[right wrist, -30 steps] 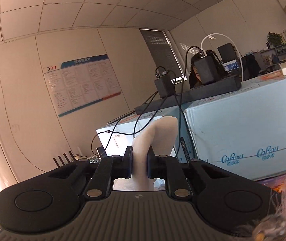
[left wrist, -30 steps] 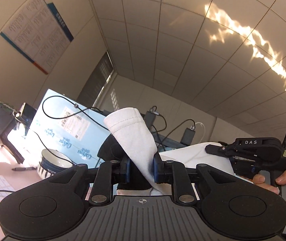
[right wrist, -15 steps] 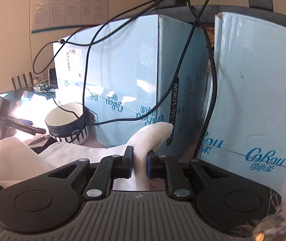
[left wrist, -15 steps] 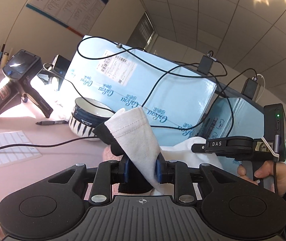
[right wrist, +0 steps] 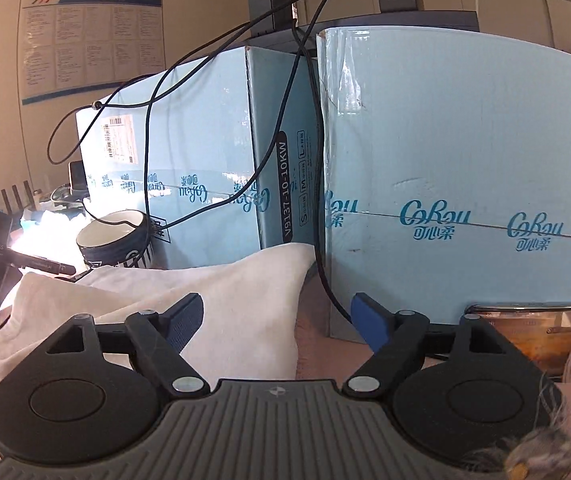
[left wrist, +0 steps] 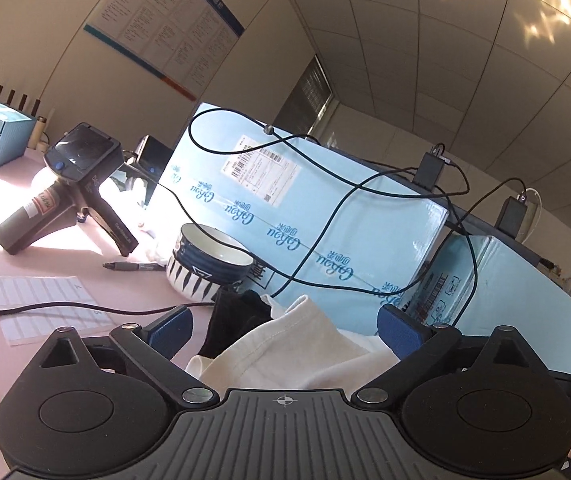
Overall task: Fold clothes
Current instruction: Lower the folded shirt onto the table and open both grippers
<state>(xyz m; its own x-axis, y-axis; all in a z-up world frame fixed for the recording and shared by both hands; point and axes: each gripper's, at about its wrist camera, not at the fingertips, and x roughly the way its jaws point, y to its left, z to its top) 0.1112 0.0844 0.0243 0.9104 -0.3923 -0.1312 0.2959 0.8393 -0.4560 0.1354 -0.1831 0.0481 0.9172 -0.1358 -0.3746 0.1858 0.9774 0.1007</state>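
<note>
A white garment (left wrist: 297, 344) lies bunched on the pink table, with a black cloth (left wrist: 237, 316) beside it toward the bowl. My left gripper (left wrist: 285, 328) is opening wide; the white fabric sits loose between its blue pads (left wrist: 171, 330) and neither pad touches it. In the right wrist view the same white garment (right wrist: 221, 300) spreads flat toward the blue boxes. My right gripper (right wrist: 277, 320) is also opening, its left pad (right wrist: 187, 320) over the cloth, and nothing is gripped.
Two light-blue cartons (right wrist: 445, 184) stand close behind the garment, with black cables (left wrist: 325, 216) draped over them. A striped bowl (left wrist: 209, 268), a marker (left wrist: 133, 267), a sheet of labels (left wrist: 45, 304) and a spare handheld gripper (left wrist: 69, 188) lie to the left. A phone (right wrist: 537, 332) lies at the right.
Both grippers were shut on a raised fold of the white garment; both have come down and opened, and the fabric has dropped onto the table.
</note>
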